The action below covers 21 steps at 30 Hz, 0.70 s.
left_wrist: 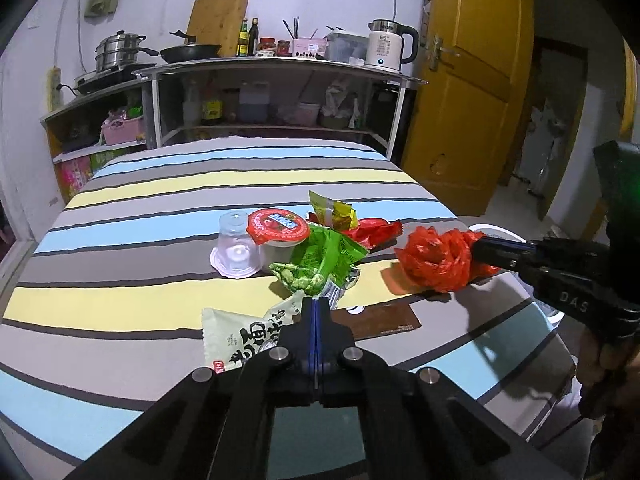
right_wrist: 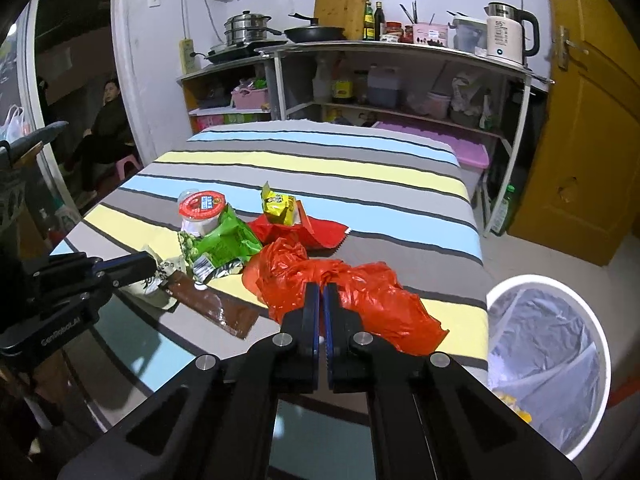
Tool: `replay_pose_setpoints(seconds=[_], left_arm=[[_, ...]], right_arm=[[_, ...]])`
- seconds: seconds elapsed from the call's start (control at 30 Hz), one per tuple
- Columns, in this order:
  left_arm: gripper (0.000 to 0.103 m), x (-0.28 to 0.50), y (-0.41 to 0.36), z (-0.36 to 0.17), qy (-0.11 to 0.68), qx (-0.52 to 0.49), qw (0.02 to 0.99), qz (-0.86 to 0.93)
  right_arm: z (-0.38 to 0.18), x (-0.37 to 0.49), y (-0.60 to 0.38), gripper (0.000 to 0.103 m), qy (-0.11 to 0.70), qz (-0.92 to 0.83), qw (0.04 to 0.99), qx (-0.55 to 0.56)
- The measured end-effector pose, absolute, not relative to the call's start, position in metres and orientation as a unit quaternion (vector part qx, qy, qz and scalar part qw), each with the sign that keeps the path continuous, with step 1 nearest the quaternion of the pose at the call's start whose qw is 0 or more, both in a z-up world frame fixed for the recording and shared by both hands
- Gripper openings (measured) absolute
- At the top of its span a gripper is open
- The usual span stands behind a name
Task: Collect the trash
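- A table (left_wrist: 120,240) covered in a cloth of grey, blue and yellow stripes fills most of both views; behind it stands a shelf unit (right_wrist: 400,56) with pots, bottles and a kettle (right_wrist: 508,34).
- A white bin (right_wrist: 548,360) lined with a clear bag stands on the floor just beside the table's right corner.
- A crumpled red plastic bag (right_wrist: 360,292) lies at the near right edge of the table. The right gripper (right_wrist: 321,292) is clenched on it, fingers pinching a fold.
- The left gripper (left_wrist: 316,306) is closed tight on the edge of a pale snack packet (left_wrist: 240,336) with black lettering, near the front of the table.
- A flat brown wrapper (right_wrist: 216,304) lies between the two grippers.
- Behind them sits a small heap: a green snack bag (left_wrist: 320,256), a red wrapper (left_wrist: 376,230), a yellow packet (left_wrist: 340,212), a red-lidded cup (left_wrist: 278,226) and an upturned clear plastic cup (left_wrist: 236,246), all touching or nearly so.
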<state>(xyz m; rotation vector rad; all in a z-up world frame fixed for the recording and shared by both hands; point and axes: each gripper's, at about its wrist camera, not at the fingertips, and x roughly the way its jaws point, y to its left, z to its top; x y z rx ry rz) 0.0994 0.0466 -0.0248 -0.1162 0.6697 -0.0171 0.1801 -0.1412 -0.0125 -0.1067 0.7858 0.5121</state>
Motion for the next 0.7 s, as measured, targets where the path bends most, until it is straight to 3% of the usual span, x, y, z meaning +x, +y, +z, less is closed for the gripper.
replay_pose_setpoints(seconds=[0.3,0.33,0.4,0.5,0.7], left_arm=[[0.002,0.101,0.066,-0.027,0.334,-0.089,0.938,0.001],[0.004,0.102,0.068,-0.028,0.336,-0.091,0.938,0.001],[0.022,0.105,0.071,-0.030,0.340,-0.090,0.936,-0.005],[0.040,0.113,0.072,-0.033,0.346,-0.096,0.933,-0.016],[0.041,0.135,0.069,-0.035,0.353,-0.097,0.930,-0.019]], right_arm=[[-0.004,0.172,-0.156,0.002,0.369,0.240,0.897,-0.035],[-0.004,0.171,-0.157,0.002,0.369,0.240,0.897,-0.034],[-0.006,0.172,-0.157,0.002,0.372,0.240,0.896,-0.034],[-0.008,0.172,-0.158,0.002,0.375,0.239,0.895,-0.032],[-0.009,0.174,-0.161,0.002,0.377,0.238,0.895,-0.030]])
